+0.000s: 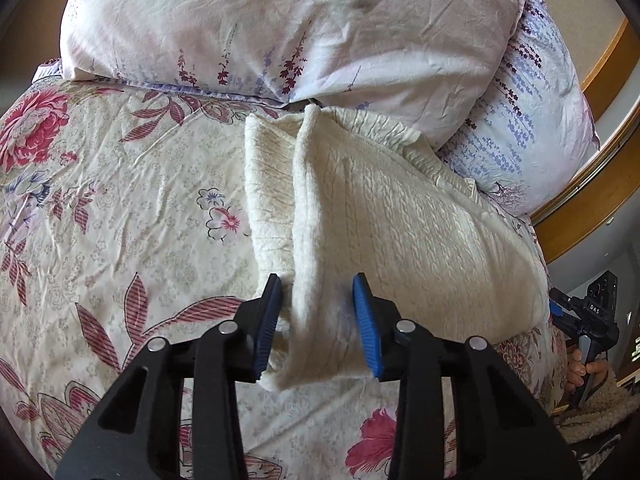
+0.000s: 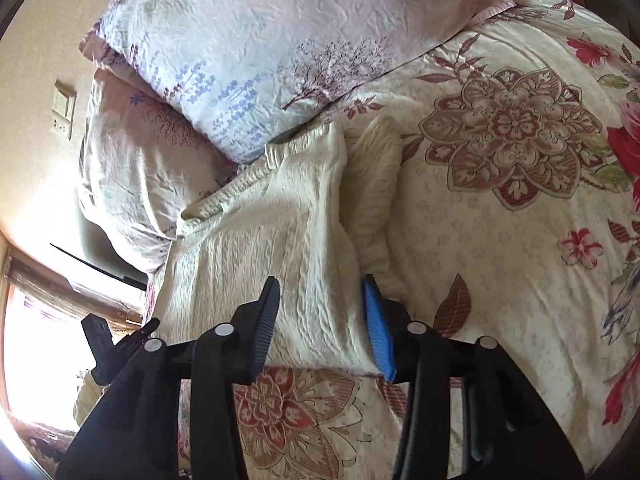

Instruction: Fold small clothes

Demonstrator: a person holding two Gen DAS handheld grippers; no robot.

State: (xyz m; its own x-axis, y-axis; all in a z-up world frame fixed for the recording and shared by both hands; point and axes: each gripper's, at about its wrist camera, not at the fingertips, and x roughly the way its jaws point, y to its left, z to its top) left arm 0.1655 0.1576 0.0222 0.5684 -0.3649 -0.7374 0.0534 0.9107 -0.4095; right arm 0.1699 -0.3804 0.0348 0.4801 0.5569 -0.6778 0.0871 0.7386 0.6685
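Observation:
A cream cable-knit sweater (image 1: 384,220) lies on the flowered bedspread (image 1: 120,208), its left side folded over toward the middle. My left gripper (image 1: 318,328) is open, its blue pads (image 1: 366,324) on either side of the sweater's near folded edge. In the right wrist view the same sweater (image 2: 280,248) lies lengthwise with its ribbed collar toward the pillows. My right gripper (image 2: 322,324) is open over the sweater's near hem. The right gripper also shows at the far right edge of the left wrist view (image 1: 588,320), held in a hand.
Two pale floral pillows (image 1: 260,28) (image 1: 532,128) lie right behind the sweater. A wooden bed frame (image 1: 600,184) curves at the right. In the right wrist view a wall with a switch plate (image 2: 64,108) and a bright window (image 2: 40,340) are at the left.

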